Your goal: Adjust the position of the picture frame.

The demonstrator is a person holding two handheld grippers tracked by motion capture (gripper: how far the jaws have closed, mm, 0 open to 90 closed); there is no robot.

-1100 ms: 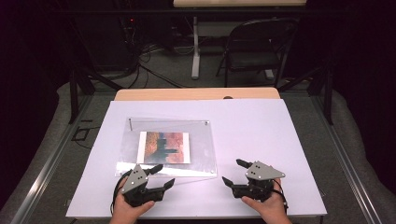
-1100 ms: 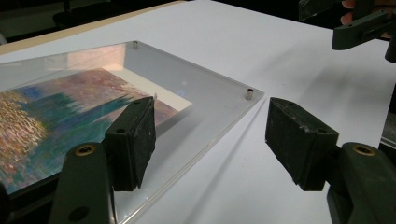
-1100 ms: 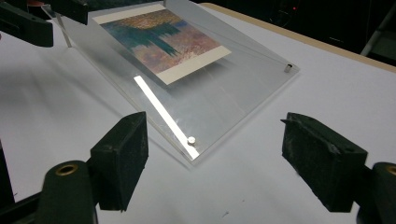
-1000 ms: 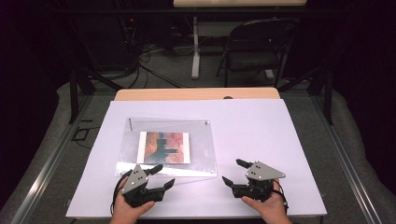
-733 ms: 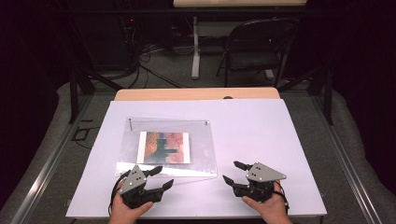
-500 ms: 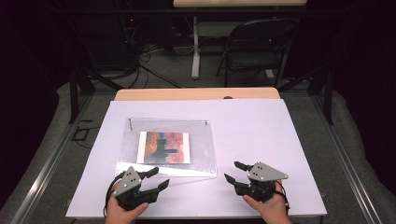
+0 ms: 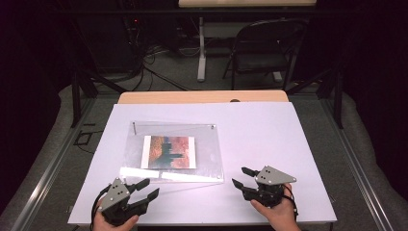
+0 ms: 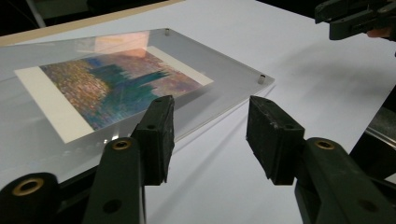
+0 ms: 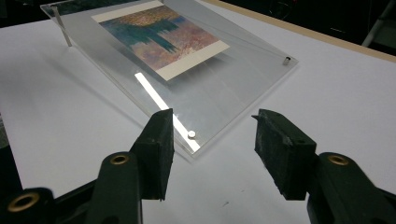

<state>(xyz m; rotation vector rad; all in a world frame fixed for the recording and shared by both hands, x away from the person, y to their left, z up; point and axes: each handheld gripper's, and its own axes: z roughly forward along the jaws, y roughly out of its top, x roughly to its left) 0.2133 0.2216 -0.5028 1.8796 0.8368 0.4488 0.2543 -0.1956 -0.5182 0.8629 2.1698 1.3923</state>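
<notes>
A clear acrylic picture frame (image 7: 211, 159) lies on the white table top (image 7: 269, 134) and holds a print (image 7: 168, 152) in orange and teal. In the right gripper view a thin post props one far corner of the frame (image 9: 243, 79). My left gripper (image 7: 150, 187) is near the front edge, below the frame's near left corner. Its jaws have just been closing and stand open with nothing between them (image 8: 210, 121), the frame (image 8: 224, 88) just ahead. My right gripper (image 7: 238, 175) is right of the near right corner, its jaws also just closing, open and empty (image 9: 212, 135).
A wooden table edge (image 7: 202, 96) shows beyond the white top. A dark folding chair (image 7: 262, 48), a table leg (image 7: 201, 53) and cables (image 7: 154, 72) are on the floor behind. Metal rails (image 7: 53, 163) run along both sides. The other gripper (image 8: 355, 16) shows in the left gripper view's top right.
My left gripper has moved left and slightly back toward the front edge, away from the frame's near edge. The right gripper has stayed put. The frame has not moved.
</notes>
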